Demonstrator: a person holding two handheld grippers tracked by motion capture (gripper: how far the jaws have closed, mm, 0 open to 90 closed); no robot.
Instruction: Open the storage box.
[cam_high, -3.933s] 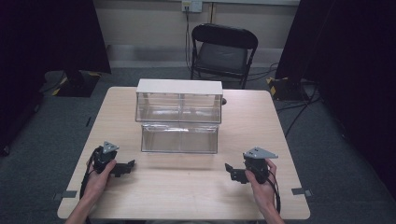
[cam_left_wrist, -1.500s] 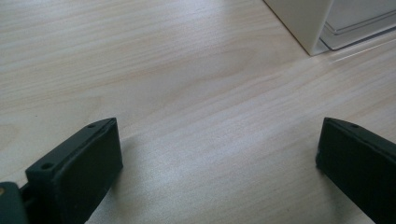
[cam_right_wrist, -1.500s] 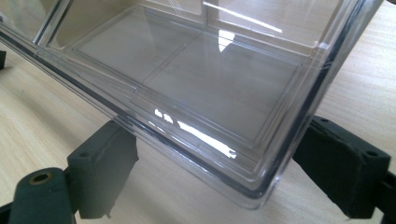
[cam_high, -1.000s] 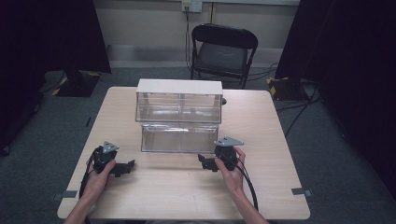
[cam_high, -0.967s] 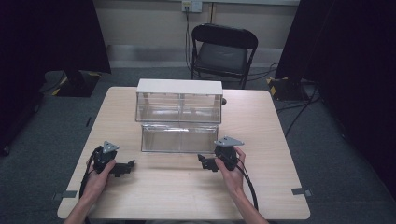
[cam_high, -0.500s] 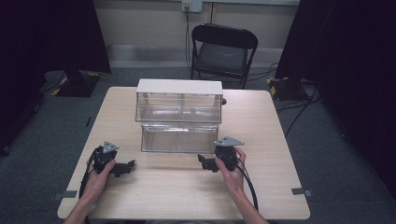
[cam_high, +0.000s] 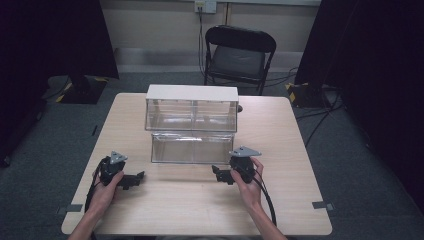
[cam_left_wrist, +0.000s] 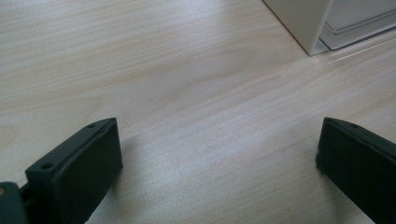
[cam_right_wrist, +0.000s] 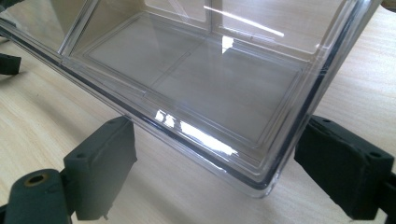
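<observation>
A: What is sitting nearest the person?

B: Two forearms are coming in from the near edge of the pale wooden square table (cam_high: 280, 125). The left hand is holding the black two-jaw left gripper (cam_high: 134, 179) low over the near left part of the tabletop. In the left gripper view its jaws are standing wide apart, with bare wood between them.

A: And the other hand?

B: The right hand is holding the black two-jaw right gripper (cam_high: 218, 174) with a grey three-cornered plate on top, right of the table's centre, pointing toward the left. In the right gripper view (cam_right_wrist: 212, 172), its jaws are sitting either side of the near corner of the clear plastic pulled-out drawer (cam_right_wrist: 196, 84). The jaws have just been closing, with that corner between them, yet a gap is showing on each side, so the pads are not pressing on it.

A: Where is the drawer lying?

B: The drawer (cam_high: 192, 147) is resting on the table's middle, just beyond the right gripper, drawn forward from under the clear two-compartment organiser box with a white top (cam_high: 192, 107). The box's white corner is showing in the left gripper view (cam_left_wrist: 303, 23).

A: Anything farther off?

B: A black folding chair (cam_high: 239, 52) is standing on grey carpet behind the table.
</observation>
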